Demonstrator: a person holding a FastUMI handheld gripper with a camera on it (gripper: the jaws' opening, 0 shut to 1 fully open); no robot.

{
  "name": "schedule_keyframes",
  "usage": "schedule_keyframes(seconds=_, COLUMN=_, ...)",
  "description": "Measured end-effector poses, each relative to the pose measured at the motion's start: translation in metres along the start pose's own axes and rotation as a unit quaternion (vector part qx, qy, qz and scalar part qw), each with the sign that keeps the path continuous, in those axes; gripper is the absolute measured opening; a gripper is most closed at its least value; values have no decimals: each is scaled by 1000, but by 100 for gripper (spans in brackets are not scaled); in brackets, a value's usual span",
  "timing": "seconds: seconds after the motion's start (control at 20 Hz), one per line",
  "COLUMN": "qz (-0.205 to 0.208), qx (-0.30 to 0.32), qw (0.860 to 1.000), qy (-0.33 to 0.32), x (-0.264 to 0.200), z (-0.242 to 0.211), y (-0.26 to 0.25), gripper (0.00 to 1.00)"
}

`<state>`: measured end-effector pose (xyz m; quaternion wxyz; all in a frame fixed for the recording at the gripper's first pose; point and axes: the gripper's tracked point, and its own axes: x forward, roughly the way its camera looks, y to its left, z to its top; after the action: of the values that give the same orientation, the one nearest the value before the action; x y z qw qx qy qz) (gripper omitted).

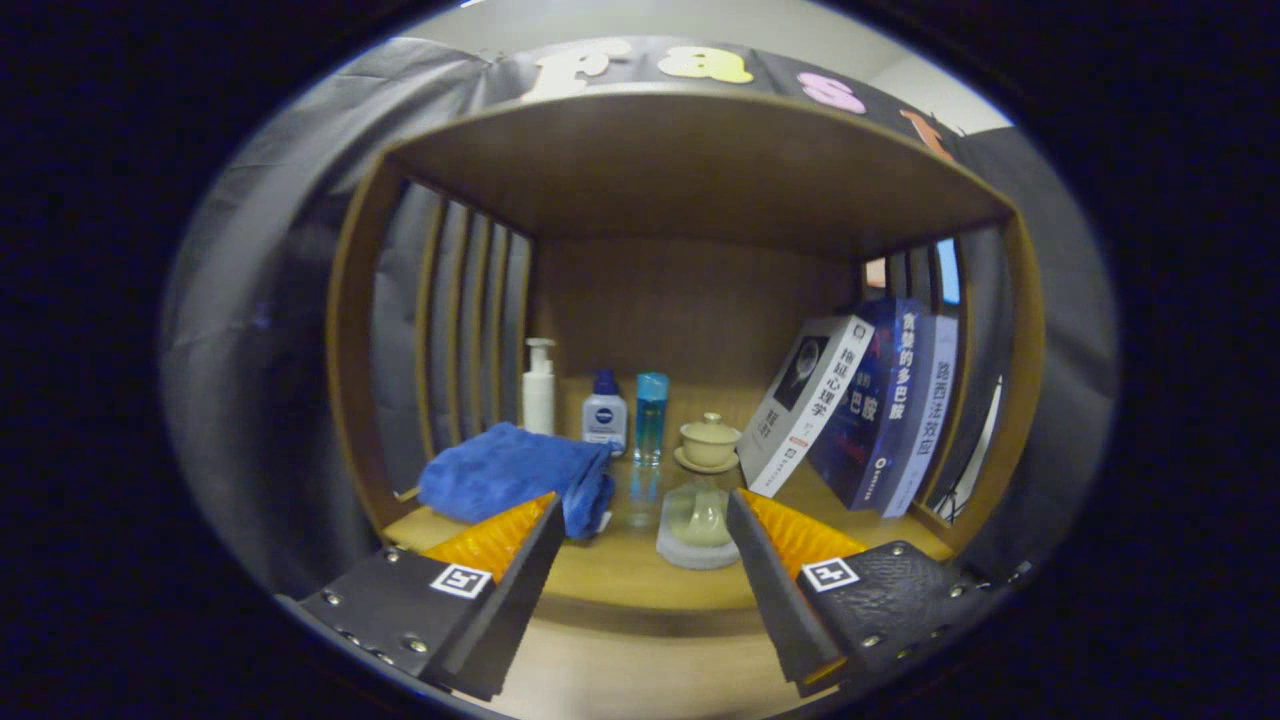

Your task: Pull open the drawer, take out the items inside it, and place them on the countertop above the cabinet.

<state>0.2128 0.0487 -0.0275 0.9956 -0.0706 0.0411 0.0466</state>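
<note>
Gripper view, looking into an open-fronted wooden cabinet (700,170) with slatted side walls. The tongs (640,520) are released: the two fingers stand wide apart with nothing between them, held in front of the worktop (620,570) that forms the floor of the cabinet's open bay.

Just beyond the left finger lies a folded blue towel (510,475), its near corner hanging close to that fingertip. Behind the towel, against the back wall, stand in a row a white pump bottle (539,390), a small white bottle with a blue cap (604,412) and a slim clear blue bottle (650,418), all upright.

Between the fingers and a little ahead of them sits a glass vessel (698,525) with a pale rounded base; whether its contents are solid or liquid cannot be told. Directly behind it is a pale green lidded teacup on a saucer (709,442).

Beyond the right finger, three books (870,410) lean to the right against the right side wall, spines facing outward; the foremost is white, the two behind it dark blue and light blue.

The drawer named in the task cannot be made out here, so its state cannot be told.
</note>
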Motion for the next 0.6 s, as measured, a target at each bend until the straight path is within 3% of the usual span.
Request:
schedule_keyframes(seconds=0.3, qz=11, qx=32, qw=999, qy=-19, x=-114, z=12, y=3, gripper=97)
schedule_keyframes(seconds=0.6, qz=-36, qx=44, qw=998, qy=-38, x=-193, z=-6, y=-37, gripper=97)
